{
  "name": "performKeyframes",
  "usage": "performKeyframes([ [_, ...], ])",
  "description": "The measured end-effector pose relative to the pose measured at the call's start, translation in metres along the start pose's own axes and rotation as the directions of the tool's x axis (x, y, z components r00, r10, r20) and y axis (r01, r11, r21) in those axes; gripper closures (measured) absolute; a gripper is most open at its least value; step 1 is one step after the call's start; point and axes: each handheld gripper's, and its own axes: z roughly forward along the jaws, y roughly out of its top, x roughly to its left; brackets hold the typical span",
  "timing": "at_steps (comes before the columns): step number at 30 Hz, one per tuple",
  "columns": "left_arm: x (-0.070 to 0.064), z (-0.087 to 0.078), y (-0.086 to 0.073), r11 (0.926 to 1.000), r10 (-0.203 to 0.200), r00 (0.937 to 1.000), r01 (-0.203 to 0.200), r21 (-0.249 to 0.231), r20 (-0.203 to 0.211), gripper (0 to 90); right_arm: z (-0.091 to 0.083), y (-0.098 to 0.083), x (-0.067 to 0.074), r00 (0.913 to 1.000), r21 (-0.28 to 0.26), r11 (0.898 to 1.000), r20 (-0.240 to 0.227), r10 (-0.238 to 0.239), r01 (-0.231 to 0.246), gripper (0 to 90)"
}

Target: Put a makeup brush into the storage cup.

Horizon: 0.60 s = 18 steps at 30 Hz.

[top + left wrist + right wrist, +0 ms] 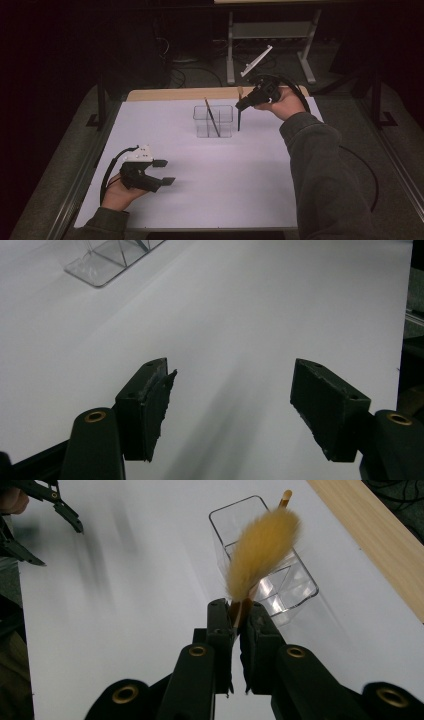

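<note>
Right now I am pinching a brush (260, 555) in my right gripper (239, 614), the jaws pressed tight on it just below its tuft of pale golden bristles. In the high view I am holding it upright, bristles on top and the dark handle hanging down just beside the right wall of the clear container (213, 121), its tip near the white mat (210, 185).

Inside that container a second brush (212, 117) is leaning slantwise, its end rising above the rim. Clear walls are dividing the container into compartments; which one the leaning brush is standing in I cannot tell.

Meanwhile my left gripper (163, 171) is resting low near the mat's front left corner, jaws spread wide with nothing between them.

Bare mat is lying open between my two grippers, and the table's wooden edge (180, 94) is running close behind the container.
</note>
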Motion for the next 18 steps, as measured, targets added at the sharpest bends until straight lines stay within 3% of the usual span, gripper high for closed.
performKeyframes([
  [18, 0.002, -0.003, -0.001, 1.0, -0.002, 1.0, 0.002, -0.006, -0.003, 31.3, 0.008, 0.025, -0.011, 0.9997, 0.003, 1.0, 0.021, 0.013, -0.013, 82.6],
])
